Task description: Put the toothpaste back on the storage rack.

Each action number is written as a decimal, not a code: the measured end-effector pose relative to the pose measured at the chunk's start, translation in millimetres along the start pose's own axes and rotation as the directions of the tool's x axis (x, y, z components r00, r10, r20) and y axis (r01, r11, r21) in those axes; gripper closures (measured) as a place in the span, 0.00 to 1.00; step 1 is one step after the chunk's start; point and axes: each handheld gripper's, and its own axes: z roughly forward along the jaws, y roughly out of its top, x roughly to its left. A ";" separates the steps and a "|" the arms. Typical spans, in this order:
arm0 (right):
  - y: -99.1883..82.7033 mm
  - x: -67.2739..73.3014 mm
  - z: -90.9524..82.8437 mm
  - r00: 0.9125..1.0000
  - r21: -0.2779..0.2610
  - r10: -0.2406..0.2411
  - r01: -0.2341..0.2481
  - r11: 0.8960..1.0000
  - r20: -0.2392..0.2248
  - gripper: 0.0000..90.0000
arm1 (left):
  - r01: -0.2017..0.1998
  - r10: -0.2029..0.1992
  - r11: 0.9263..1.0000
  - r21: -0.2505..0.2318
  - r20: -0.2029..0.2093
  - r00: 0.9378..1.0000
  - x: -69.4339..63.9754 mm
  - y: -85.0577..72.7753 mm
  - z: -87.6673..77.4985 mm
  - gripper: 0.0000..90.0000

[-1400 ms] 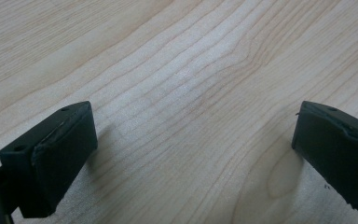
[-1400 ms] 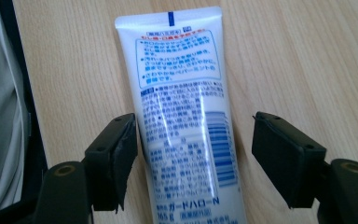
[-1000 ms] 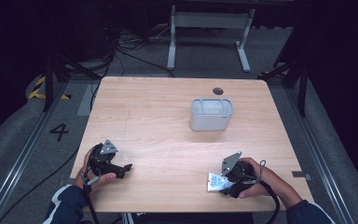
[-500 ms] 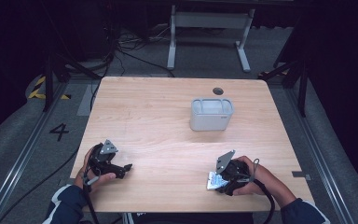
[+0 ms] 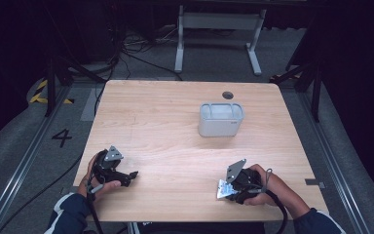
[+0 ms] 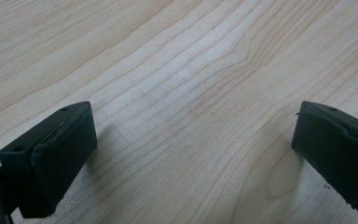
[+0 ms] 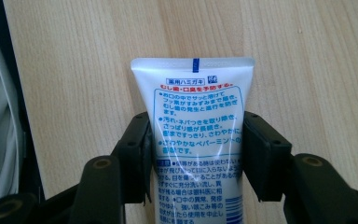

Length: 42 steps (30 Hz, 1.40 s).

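— Right gripper [image 7: 196, 140]: clamped on the toothpaste tube [image 7: 198, 121], jaws just closed in, one pad against each long edge.

— Seen from above?

— Same right gripper [image 5: 233, 187] low at the near edge of the wooden table [image 5: 175, 122], held in the right hand [image 5: 265, 187]. Tube [image 5: 224, 189] poking out past the jaw tips, white and blue, lying flat on the wood.

— Which end forward?

— Flat crimped end pointing away from the gripper, printed back face up; rest of the tube running back between the jaws and under the gripper body.

— And the left gripper [image 5: 119, 173]?

— Gaping wide, nothing between the pads [image 6: 60, 154] but bare wood, resting on the table in the left hand [image 5: 95, 183], well apart from the right one.

— Anything else nearby?

— Pale grey bin [image 5: 220, 119] farther out on the table, well beyond the right gripper's tips, touching neither gripper.
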 end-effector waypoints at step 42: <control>-32.4 -20.7 -53.7 0.986 -0.300 0.159 -0.140 0.943 0.040 0.74 | -0.004 0.004 1.000 -0.002 0.004 1.000 0.5 -0.1 0.0 0.00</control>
